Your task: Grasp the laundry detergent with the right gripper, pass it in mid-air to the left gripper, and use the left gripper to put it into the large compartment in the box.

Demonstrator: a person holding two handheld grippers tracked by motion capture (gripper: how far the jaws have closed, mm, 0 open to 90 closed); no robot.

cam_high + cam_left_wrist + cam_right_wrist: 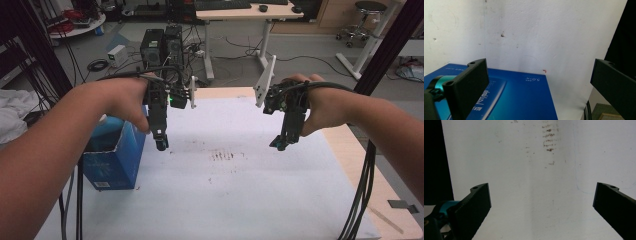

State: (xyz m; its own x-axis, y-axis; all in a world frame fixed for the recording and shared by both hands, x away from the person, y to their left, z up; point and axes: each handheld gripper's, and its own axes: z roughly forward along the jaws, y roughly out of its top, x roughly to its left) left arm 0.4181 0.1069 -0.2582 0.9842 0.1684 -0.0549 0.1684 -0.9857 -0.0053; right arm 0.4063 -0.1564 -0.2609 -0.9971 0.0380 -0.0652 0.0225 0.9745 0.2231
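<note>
A blue box [116,157] is seen at the left edge of the table [350,150], standing upright on the white sheet [225,200] that covers the tabletop, with its open top turned upward and its long axis running roughly away from the person, along the table's left side. In the left gripper view the same blue box [519,100] is shown from above as a broad blue printed face lying in the lower left, one corner directed toward the middle of the sheet; small white lettering is carried on it but cannot be read with certainty. The left gripper [161,142] is held by the left hand [122,100] just beside the box's far right corner, above the sheet and pointed downward; its jaws are spread wide in its own view, with nothing between them. The right gripper [281,142] is held by the right hand [320,107] well apart from the box, over the right half of the sheet, also pointed downward and tilted slightly inward; its jaws are likewise spread wide and empty. Between the two grippers a patch of brown smudges [223,155] is marked on the sheet, and it is seen again near the top of the right gripper view [548,138]. Beyond the table a desk [240,12] and a stool [362,20] are visible on the floor.
</note>
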